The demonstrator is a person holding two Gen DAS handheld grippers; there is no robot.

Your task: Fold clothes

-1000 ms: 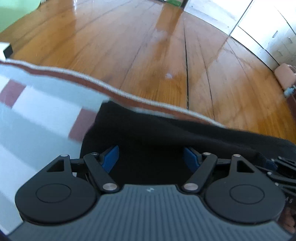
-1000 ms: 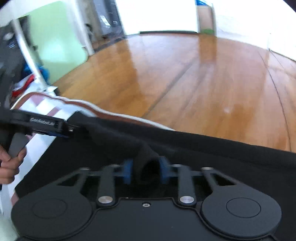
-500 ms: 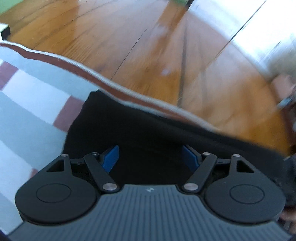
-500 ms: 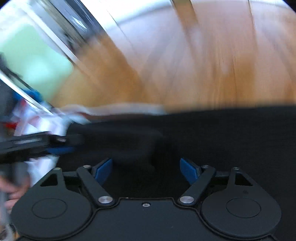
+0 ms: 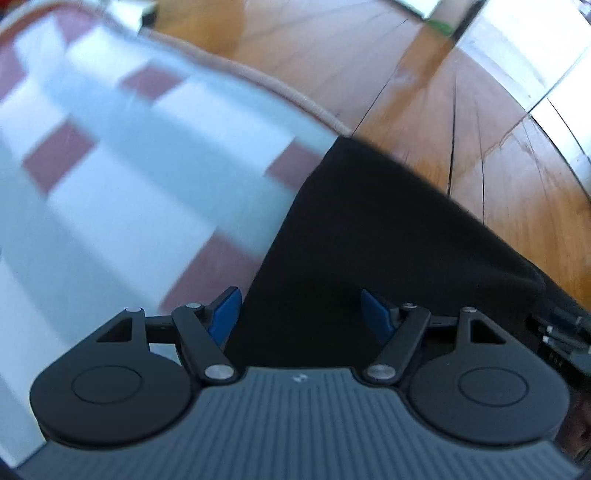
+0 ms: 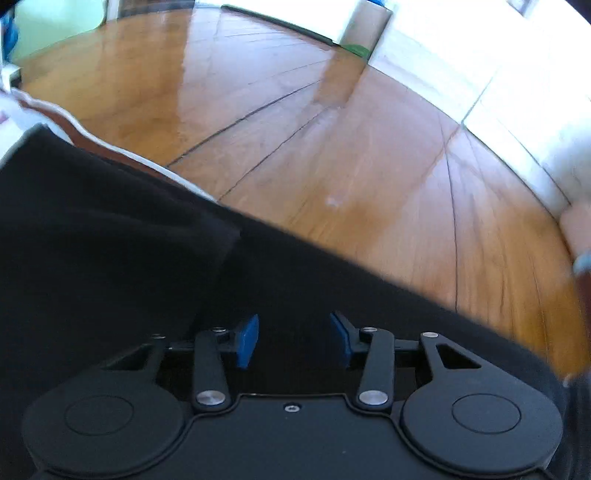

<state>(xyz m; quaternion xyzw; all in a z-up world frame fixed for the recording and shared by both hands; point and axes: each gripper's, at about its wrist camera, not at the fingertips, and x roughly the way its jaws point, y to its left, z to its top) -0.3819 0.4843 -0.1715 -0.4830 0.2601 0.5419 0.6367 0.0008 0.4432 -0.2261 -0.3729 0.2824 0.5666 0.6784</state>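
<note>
A black garment (image 5: 369, 236) lies on a checked white, grey and maroon cloth surface (image 5: 122, 155). My left gripper (image 5: 301, 312) is open over the garment's left edge, its blue pads apart with dark cloth between them. In the right wrist view the black garment (image 6: 122, 236) fills the lower left, with a folded layer on top. My right gripper (image 6: 293, 339) is open above it, its blue pads apart with nothing pinched. The right gripper's body shows at the left wrist view's right edge (image 5: 565, 332).
The surface's piped edge (image 5: 295, 99) runs diagonally, with shiny wooden floor (image 6: 332, 147) beyond it. White cabinets (image 6: 517, 74) stand at the far right. A green wall (image 6: 55, 22) is at the far left. A pink object (image 6: 576, 225) sits on the floor at right.
My right gripper was shut on a bunch of black cloth, then opened and let it go. My left gripper stayed open and swung left, so more checked cloth shows.
</note>
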